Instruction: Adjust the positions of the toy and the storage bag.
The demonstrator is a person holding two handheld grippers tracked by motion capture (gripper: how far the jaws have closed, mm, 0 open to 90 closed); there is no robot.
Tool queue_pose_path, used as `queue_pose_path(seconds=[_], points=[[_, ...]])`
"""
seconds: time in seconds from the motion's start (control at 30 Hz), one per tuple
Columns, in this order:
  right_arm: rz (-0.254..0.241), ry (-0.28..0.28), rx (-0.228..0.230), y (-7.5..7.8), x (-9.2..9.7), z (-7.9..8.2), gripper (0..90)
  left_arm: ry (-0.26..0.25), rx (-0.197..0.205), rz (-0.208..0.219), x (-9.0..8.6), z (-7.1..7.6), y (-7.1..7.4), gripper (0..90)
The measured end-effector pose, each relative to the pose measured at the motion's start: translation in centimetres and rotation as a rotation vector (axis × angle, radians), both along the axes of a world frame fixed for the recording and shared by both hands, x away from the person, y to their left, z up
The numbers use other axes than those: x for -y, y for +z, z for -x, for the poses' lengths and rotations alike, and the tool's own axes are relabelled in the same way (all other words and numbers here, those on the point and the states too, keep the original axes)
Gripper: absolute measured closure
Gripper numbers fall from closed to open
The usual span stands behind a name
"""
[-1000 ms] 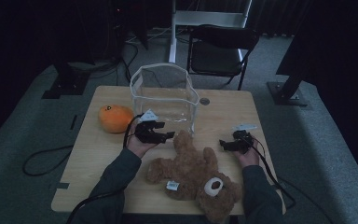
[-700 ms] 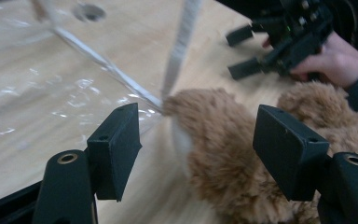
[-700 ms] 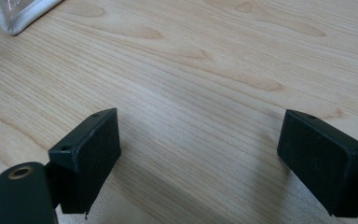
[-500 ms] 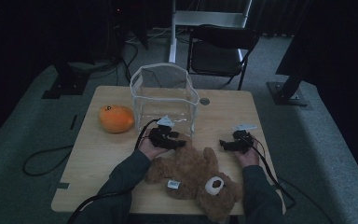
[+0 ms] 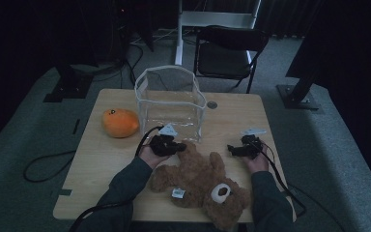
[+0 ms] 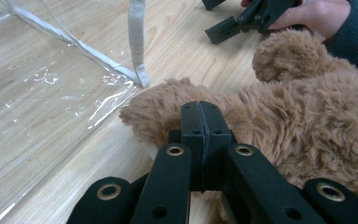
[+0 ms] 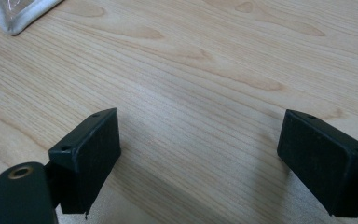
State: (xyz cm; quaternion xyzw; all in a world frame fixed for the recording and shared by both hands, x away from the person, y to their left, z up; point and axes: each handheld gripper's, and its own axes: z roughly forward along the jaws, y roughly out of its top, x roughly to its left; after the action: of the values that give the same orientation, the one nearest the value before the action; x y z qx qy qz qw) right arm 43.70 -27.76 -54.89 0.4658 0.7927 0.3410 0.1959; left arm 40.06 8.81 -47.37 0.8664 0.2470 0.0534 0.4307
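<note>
The left gripper (image 6: 200,122), jaws just closing, pinches the teddy bear's (image 6: 303,126) paw fur. The right gripper (image 7: 200,163) is spread over bare surface (image 7: 205,70). So thin a pinch could slip on lifting.

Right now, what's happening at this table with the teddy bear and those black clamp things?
A person sits at a wooden table holding a two-jaw gripper in each hand. The left gripper has just been closing, and its jaws now stand together at the edge of a brown teddy bear paw; whether they pinch the fur is unclear. The right gripper hangs open above bare wood. A clear bag stands just beyond the bear, with an orange toy fruit off to its side.
</note>
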Motion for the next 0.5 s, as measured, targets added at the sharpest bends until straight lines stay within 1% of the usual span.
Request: queue_pose_path(seconds=[0.07,0.1,0.23,0.37,0.5], points=[[0.000,0.000,0.000,0.0,0.0,0.0,12.3,0.012,0.005,0.007,-0.5,0.3,0.0,90.0],[0.000,0.000,0.000,0.0,0.0,0.0,12.3,0.014,0.011,0.003,-0.8,0.4,0.1,90.0],[0.000,0.000,0.000,0.0,0.0,0.0,12.3,0.033,0.009,0.016,-2.4,1.1,0.1,90.0],[0.000,0.000,0.001,0.0,0.0,0.0,12.3,0.060,0.001,0.043,-4.3,1.8,0.1,90.0],[0.000,0.000,0.000,0.0,0.0,0.0,12.3,0.093,0.003,0.051,-5.9,2.4,0.0,90.0]])
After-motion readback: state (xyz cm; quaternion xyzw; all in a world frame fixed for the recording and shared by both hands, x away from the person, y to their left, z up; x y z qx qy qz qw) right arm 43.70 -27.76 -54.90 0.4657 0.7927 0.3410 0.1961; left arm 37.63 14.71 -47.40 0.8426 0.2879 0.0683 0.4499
